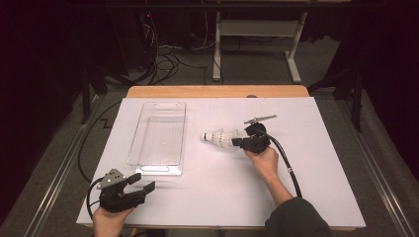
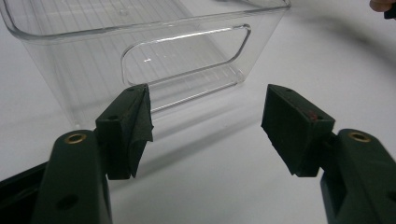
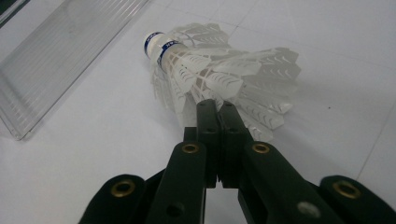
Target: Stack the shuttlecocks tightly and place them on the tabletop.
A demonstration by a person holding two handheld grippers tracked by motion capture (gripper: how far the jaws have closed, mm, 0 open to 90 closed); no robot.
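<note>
Shuttlecocks point(image 3: 219, 70), two nested white feathered ones with blue-banded cork, lie on the white table point(image 1: 321, 163) right of one clear plastic bin point(image 1: 158, 138). The right gripper view resolves the pair (the high view merges them). Right gripper point(image 3: 217, 112) is pinched tight on a feather edge; left gripper point(image 2: 205, 126) gapes wide before the bin's handle cut-out, holding nothing.

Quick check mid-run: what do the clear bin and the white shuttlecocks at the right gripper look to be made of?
Clear rectangular bin: glossy see-through plastic by the look, ribbed floor and moulded handle cut-outs. White shuttlecocks: real feathers, it seems, given the separate barbed vanes; white base with a blue band, possibly cork.
</note>
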